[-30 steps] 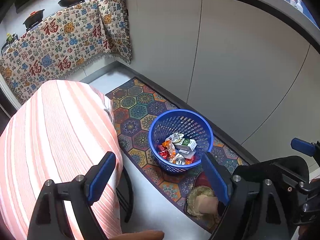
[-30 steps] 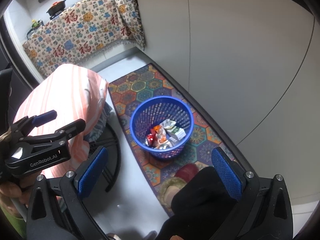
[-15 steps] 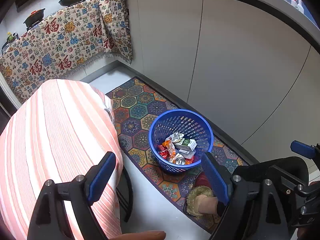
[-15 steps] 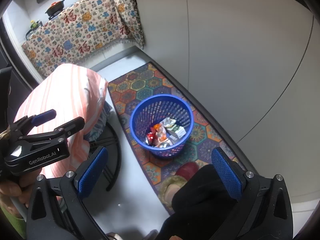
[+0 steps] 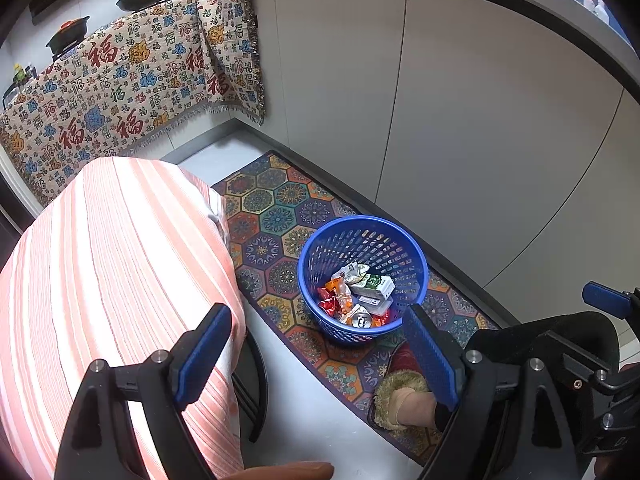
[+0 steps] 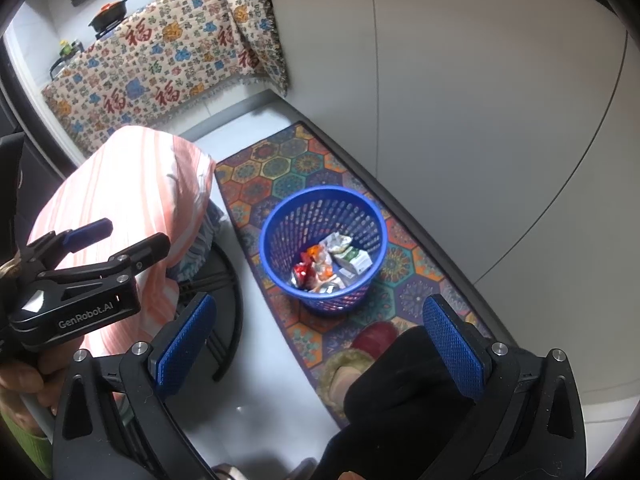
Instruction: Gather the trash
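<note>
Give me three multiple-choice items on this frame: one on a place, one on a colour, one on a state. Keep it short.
1. Where does the basket stand?
A. on the patterned rug
B. on the striped table
C. on the counter

2. What colour is the basket?
A. red
B. blue
C. white

3. How do the two grippers stand?
A. both shut on wrappers
B. left shut on a can, right open
C. both open with nothing between the pads

Answers:
1 A: the basket sits on the rug beside the cabinet doors, with the striped table off to the side.
2 B: its perforated wall and rim are blue, with the trash inside it.
3 C: the left gripper and the right gripper show wide gaps between their pads, and nothing is held.
</note>
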The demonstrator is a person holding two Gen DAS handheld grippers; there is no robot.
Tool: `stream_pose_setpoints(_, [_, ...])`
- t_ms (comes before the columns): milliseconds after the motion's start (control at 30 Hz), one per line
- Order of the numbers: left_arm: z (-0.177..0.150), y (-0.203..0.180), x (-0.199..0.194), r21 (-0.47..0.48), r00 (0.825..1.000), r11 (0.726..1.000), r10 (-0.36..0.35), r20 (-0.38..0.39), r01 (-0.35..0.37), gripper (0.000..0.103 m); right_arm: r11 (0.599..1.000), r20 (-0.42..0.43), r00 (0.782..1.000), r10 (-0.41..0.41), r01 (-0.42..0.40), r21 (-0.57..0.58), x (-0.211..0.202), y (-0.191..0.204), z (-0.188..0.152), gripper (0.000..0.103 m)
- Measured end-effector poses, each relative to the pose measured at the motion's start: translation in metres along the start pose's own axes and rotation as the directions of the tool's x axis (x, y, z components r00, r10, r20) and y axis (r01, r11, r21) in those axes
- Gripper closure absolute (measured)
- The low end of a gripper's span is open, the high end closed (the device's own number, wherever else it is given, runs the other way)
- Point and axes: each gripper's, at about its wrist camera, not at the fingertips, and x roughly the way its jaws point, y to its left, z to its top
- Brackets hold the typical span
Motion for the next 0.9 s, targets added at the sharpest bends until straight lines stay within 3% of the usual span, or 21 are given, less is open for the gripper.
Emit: stream_pose_setpoints(900, [0.003, -0.0066, 0.0016, 0.019, 1.0, 1.0, -0.001, -0.006, 0.001, 0.014, 1.0, -0.011, 1.0, 0.0, 0.001, 0.025, 0.0015, -0.0048, -0.0012, 0.0])
